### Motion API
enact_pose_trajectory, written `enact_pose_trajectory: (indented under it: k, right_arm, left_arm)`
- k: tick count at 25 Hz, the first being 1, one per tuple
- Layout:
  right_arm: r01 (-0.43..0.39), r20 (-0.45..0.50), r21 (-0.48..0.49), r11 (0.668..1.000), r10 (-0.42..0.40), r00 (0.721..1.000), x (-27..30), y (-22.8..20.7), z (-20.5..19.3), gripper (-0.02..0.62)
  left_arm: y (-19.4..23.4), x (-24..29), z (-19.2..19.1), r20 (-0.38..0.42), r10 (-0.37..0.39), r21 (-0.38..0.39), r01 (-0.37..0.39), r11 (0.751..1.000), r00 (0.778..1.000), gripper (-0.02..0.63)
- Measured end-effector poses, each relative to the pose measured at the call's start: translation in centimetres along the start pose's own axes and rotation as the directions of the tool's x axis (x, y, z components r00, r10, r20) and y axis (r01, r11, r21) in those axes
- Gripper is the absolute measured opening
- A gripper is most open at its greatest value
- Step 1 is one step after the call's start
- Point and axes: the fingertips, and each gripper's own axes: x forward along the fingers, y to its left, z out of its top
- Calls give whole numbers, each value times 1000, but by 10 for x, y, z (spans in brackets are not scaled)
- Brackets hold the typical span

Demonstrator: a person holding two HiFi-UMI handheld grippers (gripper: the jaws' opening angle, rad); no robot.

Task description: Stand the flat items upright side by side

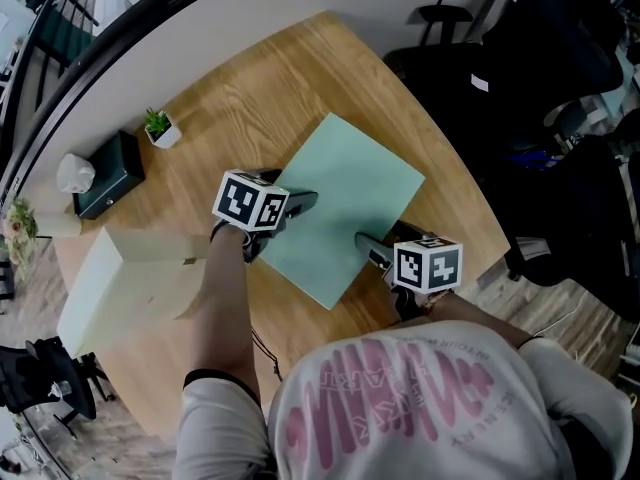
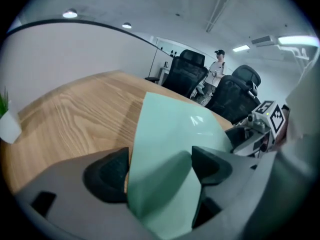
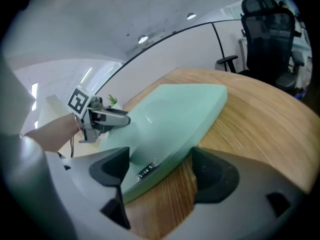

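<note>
1 green flat item [image 1: 345, 208]: lying flat on table [image 1: 240, 98]. 2 grippers: left gripper [image 1: 303, 201] and right gripper [image 1: 366, 241] are straddling opposite edges, jaws wide, not pinching. Judgement: both are needing firm, level closure before tilting it upright.

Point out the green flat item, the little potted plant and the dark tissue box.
green flat item [image 1: 345, 203], head view, middle of its top face.
potted plant [image 1: 165, 137], head view, on its white pot.
tissue box [image 1: 110, 171], head view, on its dark top.
</note>
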Motion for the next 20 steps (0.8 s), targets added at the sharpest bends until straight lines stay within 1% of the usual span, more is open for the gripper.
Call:
enact_pose_trajectory:
  k: [3,5,7,10,12,16,20]
  right_arm:
    - [-12,39,71,997,9,999,-2,-5,3,374]
    - [-20,57,91,996,15,998,-3,-7,5,357]
    - [-10,64,102,995,4,998,-4,-8,5,356]
    - [23,83,134,991,-34,996,-7,-10,6,359]
    - [49,106,151,987,-65,992,-11,-14,3,365]
    - [111,94,147,983,-125,988,-31,-16,-26,365]
    - [98,110,128,987,-113,988,-49,-4,-49,377]
  left_arm:
    - [-13,-7,-28,-86,-54,-94,46,995,995,399]
    - [-22,-14,-43,-104,-61,-137,47,989,993,402]
    - [-31,-19,-54,-93,-44,-167,28,986,995,402]
    - [-49,-23,-72,-87,20,-199,-37,979,996,402]
    - [-62,-24,-81,-62,55,-215,-67,974,997,403]
    - [-96,-30,-105,35,64,-224,-55,973,997,402]
    - [-122,-47,-124,75,74,-209,-57,976,994,402]
